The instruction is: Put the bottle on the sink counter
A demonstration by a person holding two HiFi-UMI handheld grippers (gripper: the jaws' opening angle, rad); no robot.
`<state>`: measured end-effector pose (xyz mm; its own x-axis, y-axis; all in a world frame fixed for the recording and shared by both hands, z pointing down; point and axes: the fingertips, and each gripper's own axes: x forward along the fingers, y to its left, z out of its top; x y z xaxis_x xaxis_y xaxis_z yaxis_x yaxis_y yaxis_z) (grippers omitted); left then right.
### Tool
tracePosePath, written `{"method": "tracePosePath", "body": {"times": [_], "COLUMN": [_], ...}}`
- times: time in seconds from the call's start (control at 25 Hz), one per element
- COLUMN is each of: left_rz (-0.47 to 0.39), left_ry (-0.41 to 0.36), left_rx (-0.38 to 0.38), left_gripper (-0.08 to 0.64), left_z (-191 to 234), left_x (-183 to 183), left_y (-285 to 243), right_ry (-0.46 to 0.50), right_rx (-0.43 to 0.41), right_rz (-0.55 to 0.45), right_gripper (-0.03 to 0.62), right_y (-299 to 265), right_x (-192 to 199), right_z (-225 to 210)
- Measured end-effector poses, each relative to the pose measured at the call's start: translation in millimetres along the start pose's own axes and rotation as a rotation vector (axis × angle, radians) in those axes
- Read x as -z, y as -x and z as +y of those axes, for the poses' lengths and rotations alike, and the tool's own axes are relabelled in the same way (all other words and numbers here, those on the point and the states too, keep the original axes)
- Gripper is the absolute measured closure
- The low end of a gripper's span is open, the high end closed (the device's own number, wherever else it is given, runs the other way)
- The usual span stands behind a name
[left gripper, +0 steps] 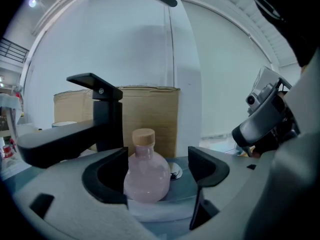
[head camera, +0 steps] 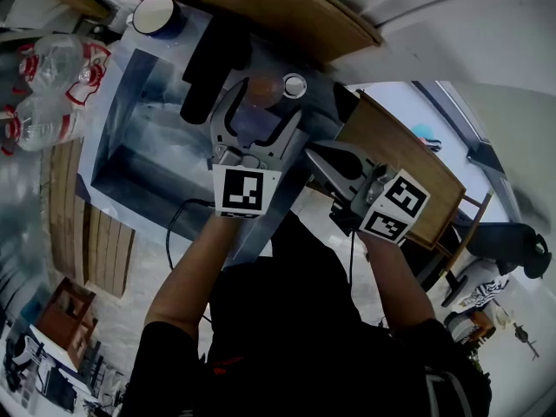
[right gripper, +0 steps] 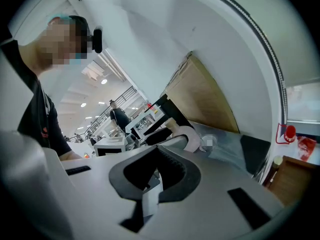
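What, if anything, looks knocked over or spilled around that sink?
Nothing stands out. The pink bottle stands upright, corked, on the sink counter beside the black faucet, between the open jaws of the left gripper; no spill shows.

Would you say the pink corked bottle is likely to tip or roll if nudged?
The bottle has a round belly, so it would probably roll if tipped. It looks like smooth glass: likely slippery and breakable.

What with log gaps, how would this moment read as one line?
left gripper open, fingers around bottle | bottle upright on sink counter beside faucet | right gripper shut, empty
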<state>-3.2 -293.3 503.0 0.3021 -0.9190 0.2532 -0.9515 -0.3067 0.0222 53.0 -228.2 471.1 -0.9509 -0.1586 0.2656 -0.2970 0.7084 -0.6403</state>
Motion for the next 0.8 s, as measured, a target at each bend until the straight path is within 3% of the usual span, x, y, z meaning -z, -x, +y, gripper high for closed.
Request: {"method": "tracePosePath", "body": {"times": [0.36,0.8], "left_rz": [0.012,0.012], "left_ry": [0.025,0.025], "left_rx": [0.015,0.070], "left_gripper": [0.202,0.206], "left_z": [-8,-14], "left_x": [13,1], "left_y": [27,85], "right_ry": [0.018,0.067], "right_rx": [0.010,0.017], "right_rz": [-0.007,-0.045], "right_gripper": [0.588,0.588], "right_y": [-2,-6], "right_x": [2,-6], "right_z": [17,61]}}
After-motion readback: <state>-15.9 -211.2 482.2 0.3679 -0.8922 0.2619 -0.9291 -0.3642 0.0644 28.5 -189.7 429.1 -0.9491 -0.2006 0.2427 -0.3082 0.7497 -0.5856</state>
